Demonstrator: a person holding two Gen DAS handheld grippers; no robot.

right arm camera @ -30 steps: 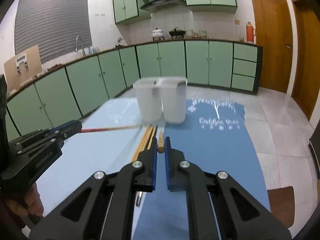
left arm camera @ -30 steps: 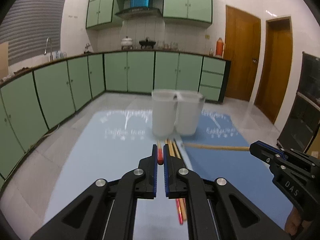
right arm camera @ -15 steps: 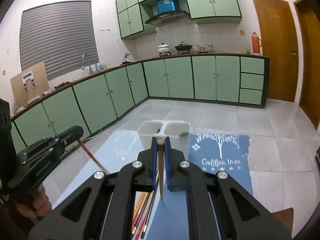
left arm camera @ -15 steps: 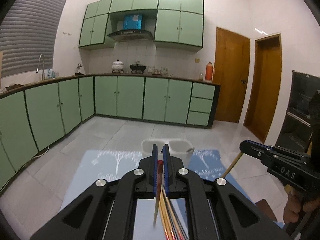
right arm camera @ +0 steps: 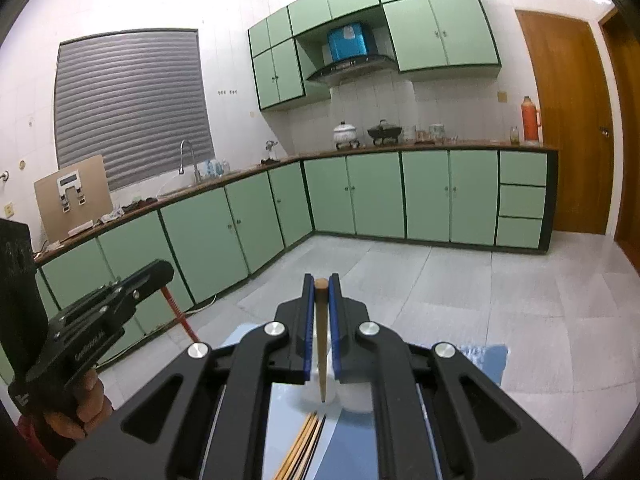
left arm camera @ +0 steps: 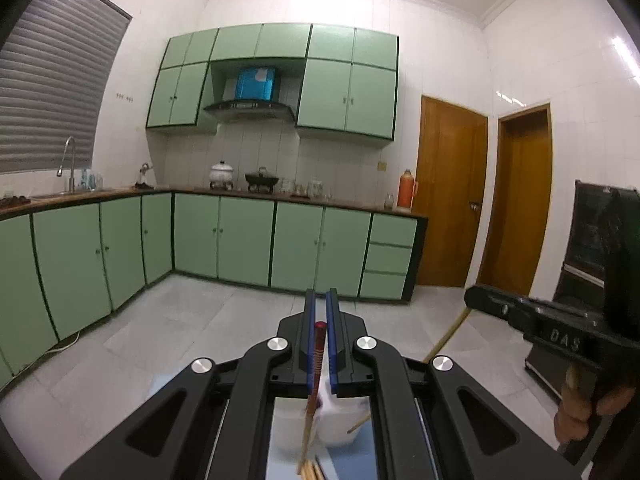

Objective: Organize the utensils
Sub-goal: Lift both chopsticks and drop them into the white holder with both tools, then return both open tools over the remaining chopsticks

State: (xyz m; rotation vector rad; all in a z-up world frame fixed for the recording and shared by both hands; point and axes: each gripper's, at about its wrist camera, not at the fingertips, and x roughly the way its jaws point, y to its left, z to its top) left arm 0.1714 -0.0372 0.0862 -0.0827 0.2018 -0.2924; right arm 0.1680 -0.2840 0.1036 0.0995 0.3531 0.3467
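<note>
- Chopsticks: one with a red top [left arm camera: 318,354] is pinched between the blue pads of the left gripper [left arm camera: 320,316], its shaft hanging down past the gripper body toward the white holder [left arm camera: 340,424] below.
- The right gripper [right arm camera: 321,304] is pressed together on a plain wooden chopstick [right arm camera: 321,336], which points almost straight down; its thin tip hangs just above the white holder [right arm camera: 354,400], not yet inside as far as I can tell.
- In the left wrist view the right gripper [left arm camera: 476,300] shows at the right edge, the wooden chopstick [left arm camera: 446,336] slanting down out of its tip, with the person's right hand [left arm camera: 588,404] wrapped around the handle.
- In the right wrist view the left gripper [right arm camera: 160,272] sits at the left, the red-topped chopstick [right arm camera: 178,312] slanting down from it, the left hand [right arm camera: 76,408] gripping below.
- More chopsticks [right arm camera: 302,444] lie bundled side by side on the surface [right arm camera: 490,354] just in front of the holder, wooden ones beside darker ones.
- The surface wears a two-tone blue mat, pale to the left and deeper blue to the right.
- Beyond stand green cabinets [right arm camera: 376,196], a kitchen tap [right arm camera: 186,156], a white pot [left arm camera: 221,170], an orange flask [right arm camera: 530,118] and wooden doors [left arm camera: 450,200].
</note>
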